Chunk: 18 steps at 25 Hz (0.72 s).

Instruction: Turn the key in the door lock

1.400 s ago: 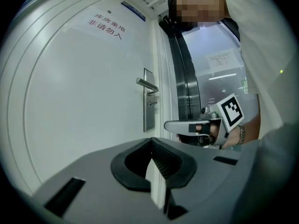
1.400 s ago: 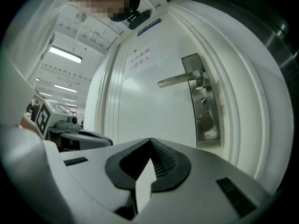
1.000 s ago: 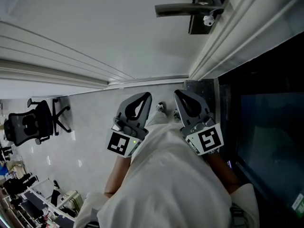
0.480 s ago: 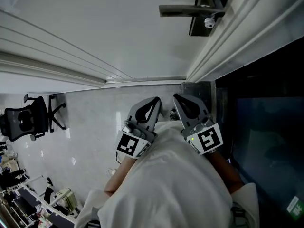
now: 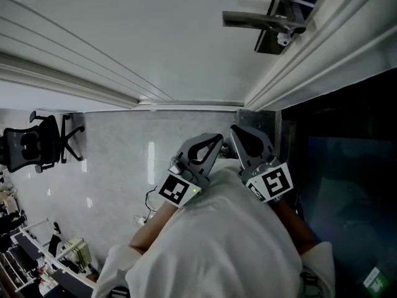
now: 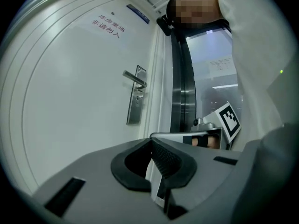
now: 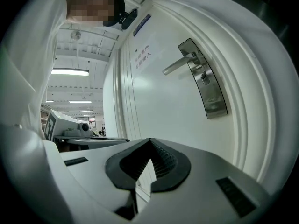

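The key (image 5: 283, 40) is showing only as a small pale stub sticking out of the lock plate (image 5: 269, 42), just under the lever handle (image 5: 254, 21). It is too small to say which way it is turned. The plate is sitting near the latch edge of the white door (image 5: 155, 36), with its long axis running up and down the door. The lever is pointing away from that edge.

Both grippers are hanging low in front of the person's body, well apart from the lock and touching nothing on the door. The lock is lying ahead of and above both of them.

The right gripper (image 5: 234, 130) is sitting on the latch-edge side. In the right gripper view the plate is looming larger, up and to the right of the jaw tips, so this one is looking like the nearer hand. Its jaws are pressed together with nothing between them.

The left gripper (image 5: 217, 138) is sitting just beside it. In the left gripper view the plate is appearing smaller, above the jaw tips and only slightly left. Its jaws are also meeting at the tips and holding nothing.

Any reach for the key is looking like a rise up and forward, with the jaws parting to take the stub.
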Each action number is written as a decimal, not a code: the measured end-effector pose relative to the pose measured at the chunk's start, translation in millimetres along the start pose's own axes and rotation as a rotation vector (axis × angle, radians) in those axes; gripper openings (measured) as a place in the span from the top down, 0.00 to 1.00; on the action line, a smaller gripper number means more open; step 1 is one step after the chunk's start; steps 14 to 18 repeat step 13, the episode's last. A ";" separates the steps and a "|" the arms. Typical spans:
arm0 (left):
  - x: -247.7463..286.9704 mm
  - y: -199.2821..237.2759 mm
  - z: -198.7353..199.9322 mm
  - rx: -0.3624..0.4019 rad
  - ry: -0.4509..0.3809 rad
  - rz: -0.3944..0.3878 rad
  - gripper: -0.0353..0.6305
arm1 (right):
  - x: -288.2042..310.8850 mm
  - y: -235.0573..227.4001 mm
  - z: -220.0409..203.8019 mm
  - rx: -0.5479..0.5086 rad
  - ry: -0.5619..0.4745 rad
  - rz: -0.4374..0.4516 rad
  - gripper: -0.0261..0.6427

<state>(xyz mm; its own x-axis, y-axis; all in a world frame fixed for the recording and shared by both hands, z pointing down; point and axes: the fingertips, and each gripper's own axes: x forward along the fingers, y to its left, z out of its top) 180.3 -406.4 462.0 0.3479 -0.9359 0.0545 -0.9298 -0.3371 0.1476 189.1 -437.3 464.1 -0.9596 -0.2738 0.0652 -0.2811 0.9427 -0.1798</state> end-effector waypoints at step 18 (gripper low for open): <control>-5.3 -7.8 -21.8 -0.061 0.030 0.001 0.94 | -10.1 5.4 -16.5 0.028 0.051 0.016 0.96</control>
